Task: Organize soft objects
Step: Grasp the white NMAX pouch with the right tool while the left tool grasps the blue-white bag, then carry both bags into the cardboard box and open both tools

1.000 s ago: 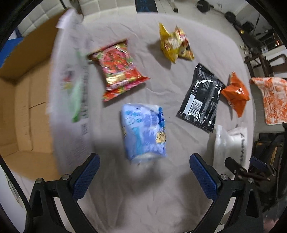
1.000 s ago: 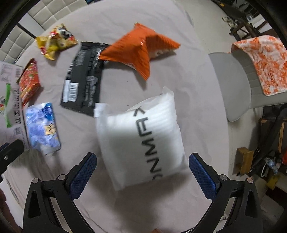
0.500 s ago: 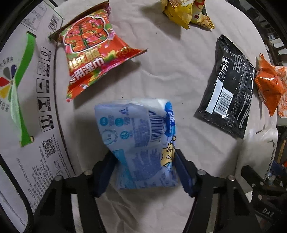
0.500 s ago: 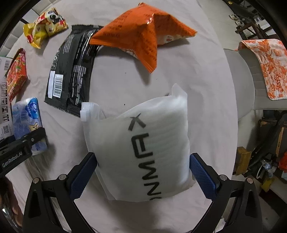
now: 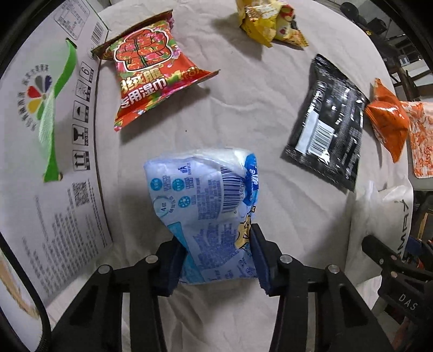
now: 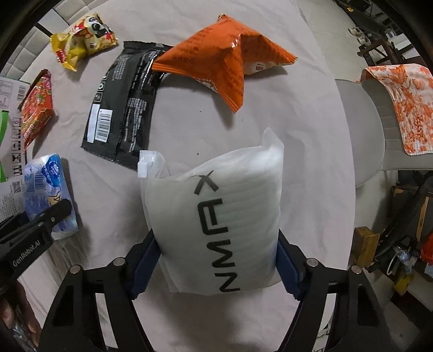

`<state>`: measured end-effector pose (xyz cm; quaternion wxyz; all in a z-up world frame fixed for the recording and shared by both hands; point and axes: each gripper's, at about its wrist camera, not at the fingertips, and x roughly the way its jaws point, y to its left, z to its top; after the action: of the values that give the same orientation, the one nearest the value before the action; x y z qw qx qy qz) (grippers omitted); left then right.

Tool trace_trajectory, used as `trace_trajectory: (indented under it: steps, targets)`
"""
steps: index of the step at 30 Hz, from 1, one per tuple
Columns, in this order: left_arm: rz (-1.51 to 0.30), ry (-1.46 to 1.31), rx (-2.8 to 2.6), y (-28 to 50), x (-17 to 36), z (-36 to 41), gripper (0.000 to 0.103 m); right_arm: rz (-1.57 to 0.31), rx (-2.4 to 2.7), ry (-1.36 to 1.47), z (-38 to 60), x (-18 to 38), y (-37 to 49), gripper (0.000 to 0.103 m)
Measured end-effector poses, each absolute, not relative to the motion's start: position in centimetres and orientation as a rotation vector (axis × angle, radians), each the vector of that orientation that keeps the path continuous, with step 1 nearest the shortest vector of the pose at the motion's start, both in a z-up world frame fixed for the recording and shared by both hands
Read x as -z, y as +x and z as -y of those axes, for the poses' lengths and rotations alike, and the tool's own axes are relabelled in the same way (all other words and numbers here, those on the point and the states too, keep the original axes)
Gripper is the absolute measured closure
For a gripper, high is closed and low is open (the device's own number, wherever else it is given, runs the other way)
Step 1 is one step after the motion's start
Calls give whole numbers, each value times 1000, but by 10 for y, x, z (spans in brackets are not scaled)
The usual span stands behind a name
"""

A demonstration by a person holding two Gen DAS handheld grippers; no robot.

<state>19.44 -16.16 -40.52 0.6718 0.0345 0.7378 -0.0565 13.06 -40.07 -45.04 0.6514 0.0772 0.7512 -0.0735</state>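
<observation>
My left gripper (image 5: 216, 257) is shut on the near end of a light blue tissue pack (image 5: 205, 195) lying on the cloth-covered table (image 5: 243, 113). My right gripper (image 6: 216, 260) is shut on the near end of a white foam pouch (image 6: 216, 211) with black letters. The blue pack also shows in the right wrist view (image 6: 48, 189), and the white pouch at the right edge of the left wrist view (image 5: 384, 216).
A red wet-wipe pack (image 5: 148, 78), a yellow snack bag (image 5: 270, 24), a black pouch (image 5: 330, 121) and an orange bag (image 6: 224, 65) lie on the table. A printed cardboard box flap (image 5: 48, 151) lies at the left. A chair with an orange cloth (image 6: 400, 103) stands on the right.
Both grippers moved forward and closed: the left onto the blue tissue pack, the right onto the white pouch. Both packs are squeezed at their near ends now.
</observation>
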Motion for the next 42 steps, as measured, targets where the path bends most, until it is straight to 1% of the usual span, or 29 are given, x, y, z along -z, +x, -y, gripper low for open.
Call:
trace_trajectory:
  steps: [6, 15, 22, 26, 32, 34, 36, 42]
  targets:
    - [-1598, 94, 134, 174, 374, 162, 61, -1676, 169, 204, 392, 430, 119, 26]
    - [-1487, 65, 148, 146, 308, 149, 61, -1599, 113, 218, 359, 363, 109, 27]
    - [-1357, 42, 142, 168, 256, 149, 61, -1511, 23, 215, 334, 304, 120, 27]
    - [-1300, -3, 124, 176, 223, 136, 61, -1461, -32, 203, 321, 277, 136, 27]
    - [-1253, -55, 107, 194, 204, 99, 61, -1398, -118, 203, 279, 232, 142, 27]
    - [-1243, -61, 102, 207, 212, 94, 61, -1383, -141, 200, 262, 221, 147, 27]
    - [-1237, -64, 97, 217, 207, 78, 61, -1369, -157, 194, 244, 212, 154, 27]
    - [-1240, -89, 83, 250, 204, 21, 61, -1364, -204, 205, 182, 210, 188, 27]
